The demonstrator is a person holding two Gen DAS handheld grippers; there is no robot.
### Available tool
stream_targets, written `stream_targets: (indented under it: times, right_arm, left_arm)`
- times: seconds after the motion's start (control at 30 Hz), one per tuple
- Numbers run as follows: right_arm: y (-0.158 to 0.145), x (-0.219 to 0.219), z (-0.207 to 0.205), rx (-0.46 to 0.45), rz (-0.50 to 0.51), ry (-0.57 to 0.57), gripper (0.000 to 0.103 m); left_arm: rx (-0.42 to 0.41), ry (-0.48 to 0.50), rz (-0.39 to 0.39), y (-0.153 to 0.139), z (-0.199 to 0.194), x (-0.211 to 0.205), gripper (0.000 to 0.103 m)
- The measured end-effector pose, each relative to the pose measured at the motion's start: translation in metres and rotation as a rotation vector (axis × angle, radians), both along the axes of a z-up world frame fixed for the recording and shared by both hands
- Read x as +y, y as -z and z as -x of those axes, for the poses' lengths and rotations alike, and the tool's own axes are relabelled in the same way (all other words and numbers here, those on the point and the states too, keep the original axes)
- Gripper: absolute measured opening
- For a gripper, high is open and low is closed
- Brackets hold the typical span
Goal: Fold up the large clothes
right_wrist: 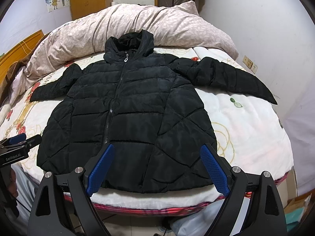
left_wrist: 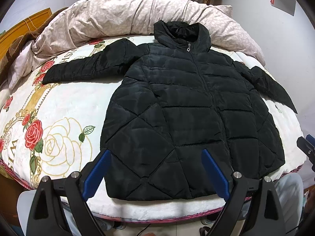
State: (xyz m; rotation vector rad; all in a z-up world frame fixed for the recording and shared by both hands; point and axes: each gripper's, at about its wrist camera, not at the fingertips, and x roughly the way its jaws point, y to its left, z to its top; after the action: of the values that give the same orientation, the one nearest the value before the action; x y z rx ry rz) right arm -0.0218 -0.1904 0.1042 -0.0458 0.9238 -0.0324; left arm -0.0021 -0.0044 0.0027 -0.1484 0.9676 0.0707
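Note:
A black quilted hooded jacket (left_wrist: 187,106) (right_wrist: 128,114) lies flat and zipped on the bed, hood towards the far end, both sleeves spread out to the sides. My left gripper (left_wrist: 155,153) hovers open above the hem on the jacket's left half, blue pads wide apart, nothing between them. Over the hem's right half my right gripper (right_wrist: 157,149) stands open too, touching nothing. The right gripper's tip shows at the edge of the left wrist view (left_wrist: 305,145), and the left one at the edge of the right wrist view (right_wrist: 21,141).
The bed carries a white blanket with a rose print (left_wrist: 49,137) (right_wrist: 246,127). A bunched pinkish duvet (left_wrist: 128,15) (right_wrist: 137,27) lies just behind the hood. A wooden headboard (left_wrist: 23,29) is at the left, a white wall (right_wrist: 275,39) close on the right. Floor shows below the near bed edge (left_wrist: 157,212).

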Motion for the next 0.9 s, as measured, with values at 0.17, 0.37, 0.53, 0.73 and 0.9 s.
stream_targets:
  times: [0.17,0.37,0.53,0.73,0.9]
  right_arm:
    - [0.0010,-0.0018,-0.0008,0.005,-0.005,-0.001,0.089]
    - [0.0015,-0.0011,-0.0004,0.004,-0.003,-0.001,0.089]
    - [0.0016,-0.0008,-0.0004,0.004,-0.004,-0.001,0.089]
    - [0.0019,-0.0007,-0.0002,0.006,-0.004,-0.001,0.089]
    - [0.0019,-0.0007,-0.0002,0.005,-0.004,0.000,0.089]
  left_arm:
    - [0.001,0.000,0.002,0.0001,0.0002,-0.0002,0.094]
    - [0.007,0.005,-0.003,0.0018,-0.0004,-0.0027,0.094]
    - [0.011,0.009,-0.002,0.0040,-0.0001,-0.0026,0.094]
    - [0.014,0.012,0.002,0.0043,0.0001,-0.0018,0.094]
    - [0.016,0.013,0.006,0.0049,0.0012,-0.0013,0.094]
